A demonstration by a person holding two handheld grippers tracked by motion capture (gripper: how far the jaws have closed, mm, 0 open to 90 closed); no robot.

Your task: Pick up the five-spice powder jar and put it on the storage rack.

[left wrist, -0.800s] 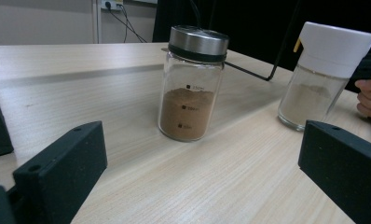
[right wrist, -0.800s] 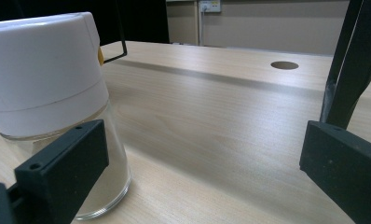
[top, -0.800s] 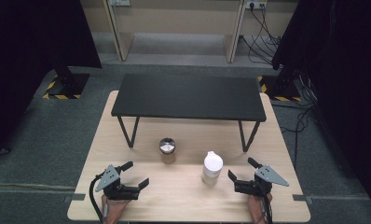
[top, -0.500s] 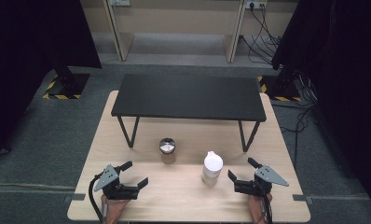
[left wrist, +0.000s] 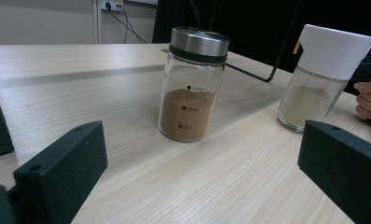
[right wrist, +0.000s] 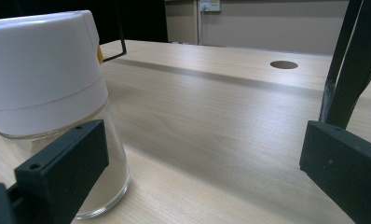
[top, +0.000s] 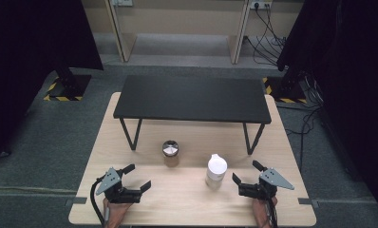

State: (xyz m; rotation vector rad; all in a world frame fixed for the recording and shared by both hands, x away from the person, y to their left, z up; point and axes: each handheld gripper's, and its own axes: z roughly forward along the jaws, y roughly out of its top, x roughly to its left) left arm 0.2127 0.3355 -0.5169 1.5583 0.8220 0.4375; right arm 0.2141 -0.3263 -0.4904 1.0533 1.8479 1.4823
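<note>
The left claw is being held spread just above the counter, nothing between its jaws. A steel-lidded jar of brown powder is standing ahead of it. The right claw is likewise being held spread, a white-capped jar standing just beside its left jaw.

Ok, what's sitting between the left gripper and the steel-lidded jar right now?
Nothing: in the left gripper view, bare wooden table runs from the open jaws to the steel-lidded jar. The white-capped jar stands off to its right.
</note>
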